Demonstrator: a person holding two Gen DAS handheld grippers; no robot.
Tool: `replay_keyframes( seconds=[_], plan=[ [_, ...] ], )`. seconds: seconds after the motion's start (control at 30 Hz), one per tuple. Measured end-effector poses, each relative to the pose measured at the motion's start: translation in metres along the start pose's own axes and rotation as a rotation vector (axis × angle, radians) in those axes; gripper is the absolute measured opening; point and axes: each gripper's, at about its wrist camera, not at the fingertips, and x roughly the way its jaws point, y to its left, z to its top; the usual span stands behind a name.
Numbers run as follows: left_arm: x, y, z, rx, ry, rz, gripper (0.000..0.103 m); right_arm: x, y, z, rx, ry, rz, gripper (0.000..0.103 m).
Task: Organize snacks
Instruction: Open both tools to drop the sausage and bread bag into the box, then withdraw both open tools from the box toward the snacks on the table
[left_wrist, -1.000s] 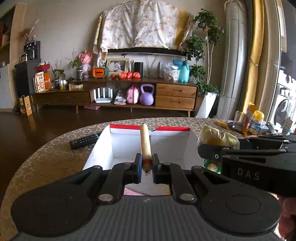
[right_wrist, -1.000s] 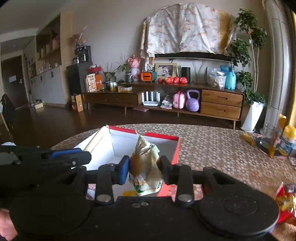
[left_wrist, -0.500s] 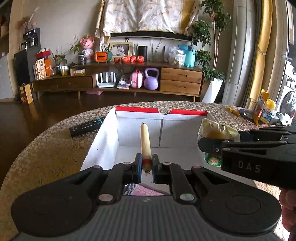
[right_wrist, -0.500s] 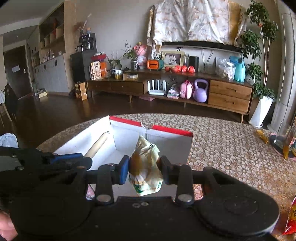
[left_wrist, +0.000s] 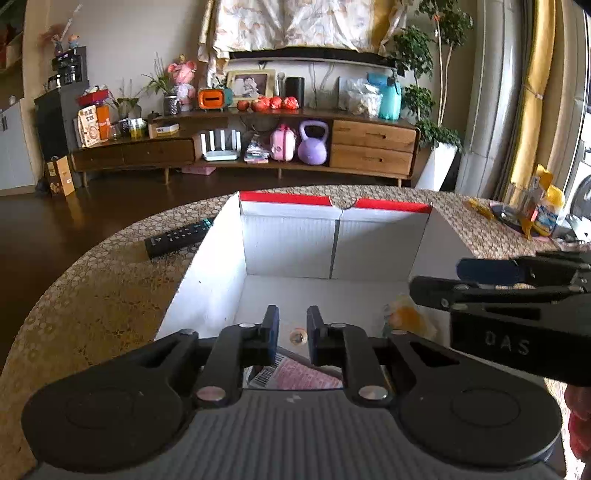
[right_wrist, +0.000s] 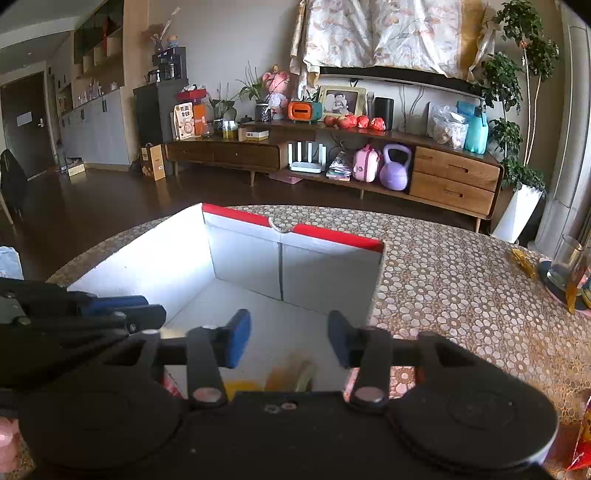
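Both hand-held grippers tilt downward over the open white box (left_wrist: 288, 251) with its red-edged far wall, which stands on the patterned counter (left_wrist: 110, 280). They sit side by side, the left one toward the box's left wall and the right one toward its right wall.

The left hand-held gripper (left_wrist: 290, 330) has just been opening: its jaws now stand a little apart with nothing pinched between them. Through the gap, the round end of a sausage stick (left_wrist: 297, 336) shows below, loose from the pads and down in the box. Beneath it lies a pink packet (left_wrist: 295, 376) with a barcode on the box floor.

The right hand-held gripper (right_wrist: 290, 341) has also just been opening: its blue pads stand wider apart, and nothing is clamped. The yellow snack bag (right_wrist: 291, 374) is blurred below the jaws, free of them, inside the box near its right wall; the left wrist view shows it as a pale yellow blur (left_wrist: 404, 314) just under the right tool's fingers.

Counted inside the box: one sausage stick, one yellow snack bag, one pink packet. Beside the box on the counter lies one black remote (left_wrist: 177, 238) at the left. At the far right of the counter stand a glass (right_wrist: 567, 262) and a yellow-capped bottle (left_wrist: 550, 210). A red snack packet (right_wrist: 581, 439) peeks in at the counter's near right edge.
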Motion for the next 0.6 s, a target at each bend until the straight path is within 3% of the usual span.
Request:
replay_keyframes(
  seconds=[0.03,0.07,0.1,0.23,0.6],
  plan=[
    [-0.002,0.000,0.000,-0.004,-0.004,-0.006,0.032,-0.002,-0.001,-0.001,0.002,-0.003,-0.004,0.047],
    [-0.005,-0.001,-0.001,-0.003,-0.009,-0.008,0.051,-0.005,-0.002,-0.001,0.005,-0.006,-0.008,0.047],
    [-0.008,-0.001,-0.002,-0.006,-0.023,-0.007,0.058,-0.009,-0.003,-0.002,0.014,-0.012,-0.006,0.047],
    [-0.020,-0.006,-0.003,-0.014,-0.047,-0.017,0.059,-0.028,-0.007,-0.005,0.030,-0.041,-0.004,0.046],
    [-0.050,-0.042,-0.005,0.002,-0.084,-0.070,0.060,-0.093,-0.039,-0.024,0.097,-0.132,-0.111,0.046]
  ],
)
